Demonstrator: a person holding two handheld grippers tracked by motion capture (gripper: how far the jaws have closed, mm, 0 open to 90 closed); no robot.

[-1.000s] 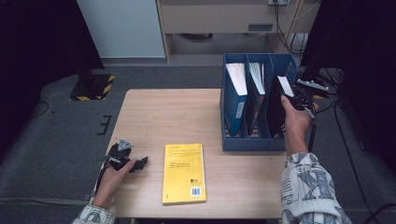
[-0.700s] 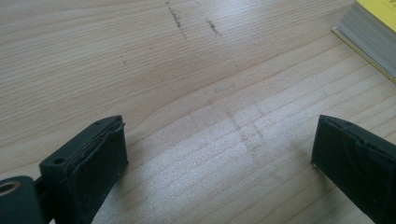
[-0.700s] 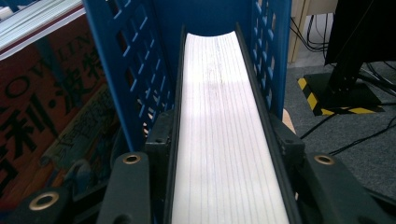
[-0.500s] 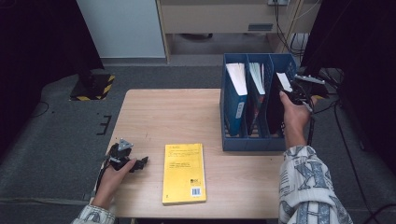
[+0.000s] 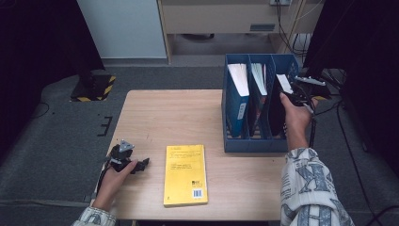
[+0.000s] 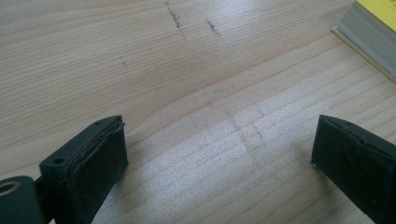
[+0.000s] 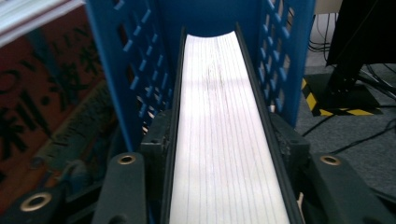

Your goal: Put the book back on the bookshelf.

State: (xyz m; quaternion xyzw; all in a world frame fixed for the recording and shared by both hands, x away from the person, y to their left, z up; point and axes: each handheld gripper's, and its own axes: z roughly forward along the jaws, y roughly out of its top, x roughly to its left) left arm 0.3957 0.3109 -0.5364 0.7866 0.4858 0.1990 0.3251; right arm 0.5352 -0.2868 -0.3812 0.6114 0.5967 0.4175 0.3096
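Observation:
A black-covered book [image 5: 275, 113] with white page edges [image 7: 219, 93] stands in the rightmost slot of the blue file rack [image 5: 254, 143]. My right gripper [image 5: 291, 95] [image 7: 226, 154] is shut on that book's upper edge, one jaw on each cover. A yellow book [image 5: 185, 174] lies flat near the table's front edge, and its corner [image 6: 371, 32] shows in the left gripper view. My left gripper [image 5: 140, 164] [image 6: 219, 158] rests low over the wood left of the yellow book, open with nothing between its jaws.
The rack's left slot holds a blue book [image 5: 237, 101] and the middle slot another book [image 5: 258, 87]. A bare stretch of the wooden table [image 5: 164, 117] lies left of the rack. Cables [image 5: 339, 117] and dark equipment lie on the floor to the right.
The right hand and the book it holds have shifted slightly to the left in the rack's right slot. The left hand and the yellow book have not moved.

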